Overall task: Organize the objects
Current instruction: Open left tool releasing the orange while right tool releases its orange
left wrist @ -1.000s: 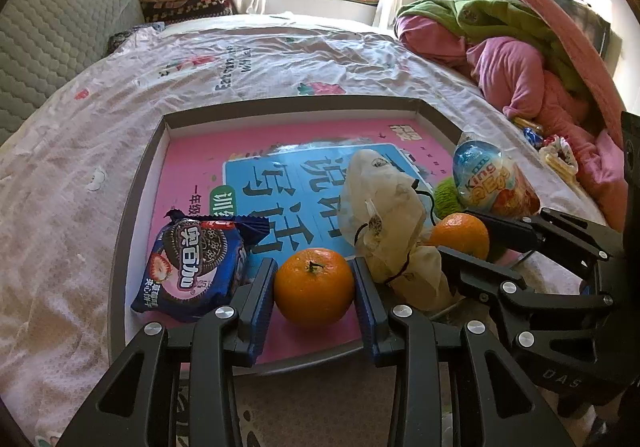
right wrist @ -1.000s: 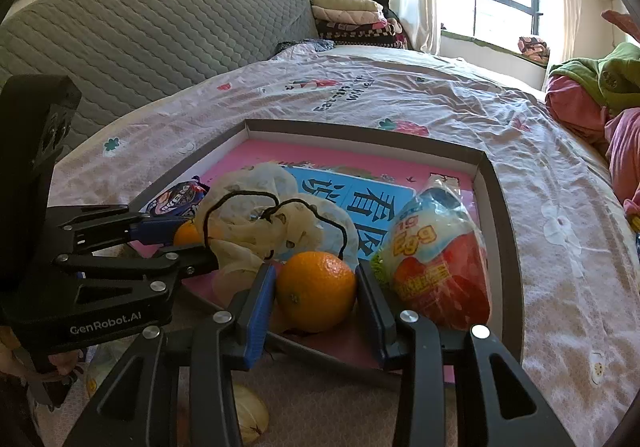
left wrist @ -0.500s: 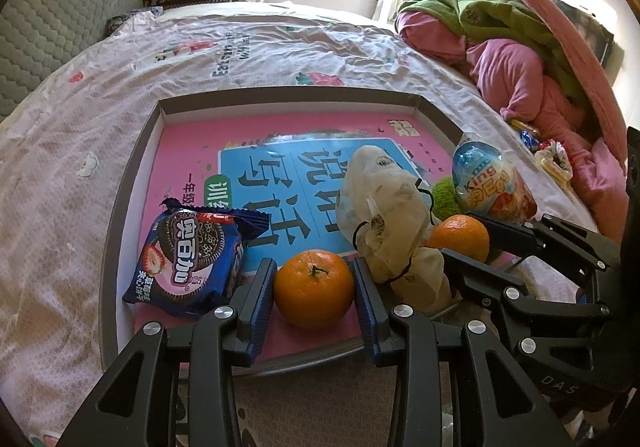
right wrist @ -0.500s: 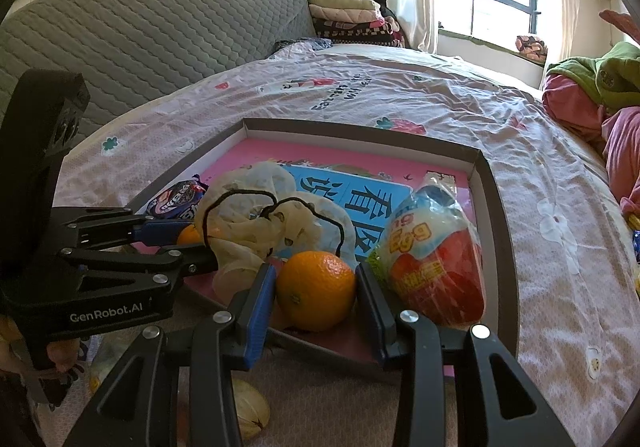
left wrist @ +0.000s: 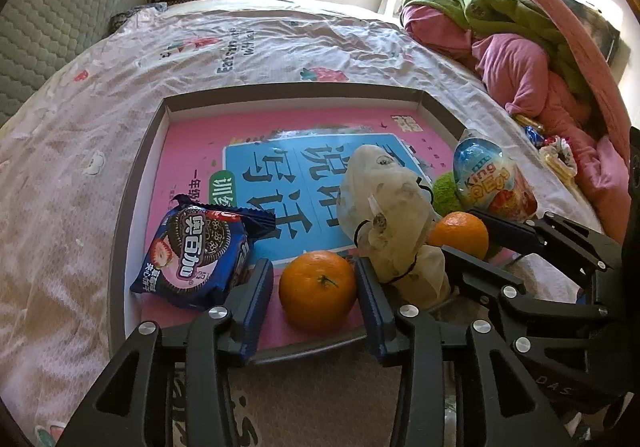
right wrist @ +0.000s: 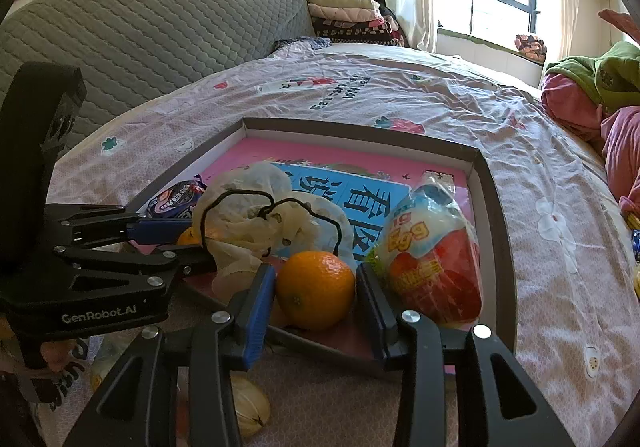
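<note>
Two oranges, one between each gripper's jaws at tray near edge: L gripper just opening w/ visible gaps beside its orange, apparently releasing; R gripper narrow on its orange.

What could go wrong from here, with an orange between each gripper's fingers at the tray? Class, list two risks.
1. The left gripper has just been opening its jaws with the first orange between them, close to the tray and its low near rim. Being round, it may roll out.
2. The right gripper holds the second orange wedged between a drawstring bag and an egg-shaped pack. Pulling back might snag the cord or topple the egg.
</note>
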The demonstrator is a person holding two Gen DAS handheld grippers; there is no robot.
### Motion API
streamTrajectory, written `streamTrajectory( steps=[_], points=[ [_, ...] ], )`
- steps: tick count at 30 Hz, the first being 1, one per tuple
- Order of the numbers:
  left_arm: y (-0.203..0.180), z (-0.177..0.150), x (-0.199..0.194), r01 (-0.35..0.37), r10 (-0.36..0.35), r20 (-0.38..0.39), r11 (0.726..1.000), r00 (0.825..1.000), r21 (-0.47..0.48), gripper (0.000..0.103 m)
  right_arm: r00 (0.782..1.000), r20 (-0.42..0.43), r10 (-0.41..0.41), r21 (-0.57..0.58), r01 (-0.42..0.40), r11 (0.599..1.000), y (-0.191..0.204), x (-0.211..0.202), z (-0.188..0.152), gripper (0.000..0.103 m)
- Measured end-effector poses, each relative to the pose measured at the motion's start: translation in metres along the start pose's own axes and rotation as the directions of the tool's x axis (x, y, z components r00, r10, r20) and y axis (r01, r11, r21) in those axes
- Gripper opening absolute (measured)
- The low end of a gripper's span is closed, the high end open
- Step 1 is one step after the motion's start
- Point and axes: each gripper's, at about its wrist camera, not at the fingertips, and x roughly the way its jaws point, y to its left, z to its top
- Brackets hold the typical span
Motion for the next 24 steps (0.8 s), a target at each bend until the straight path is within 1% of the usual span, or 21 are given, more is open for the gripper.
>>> streamTrajectory(
  steps=[6,8,9,16,24],
  points=[
    [-0.005,-0.001,-0.004,-0.033,0.033,0.001,0.999,0.999,0.020,0.048,1.000,-0.002,-0.002,0.007,0.002,1.000,-0.001,-0.001,-0.001,0.044],
    [-0.006,-0.001,-0.005,-0.046,0.046,0.002,0.999,0.999,0.028,0.054,1.000,-0.003,-0.001,0.007,0.001,1.000,-0.001,-0.001,0.000,0.045],
    [-0.008,-0.001,-0.007,-0.065,0.064,0.005,0.997,0.998,0.036,0.058,1.000,-0.003,-0.001,0.007,0.001,1.000,-0.001,-0.001,0.000,0.045],
    [-0.006,0.000,-0.011,-0.057,0.057,-0.004,0.998,0.998,0.027,0.059,1.000,-0.005,-0.005,0.010,0.005,1.000,-0.001,-0.001,0.000,0.045],
    [-0.003,0.004,-0.020,-0.044,0.044,0.005,0.999,0.999,0.017,0.060,1.000,-0.007,0.000,0.024,0.000,1.000,-0.003,-0.003,0.002,0.046]
  ],
)
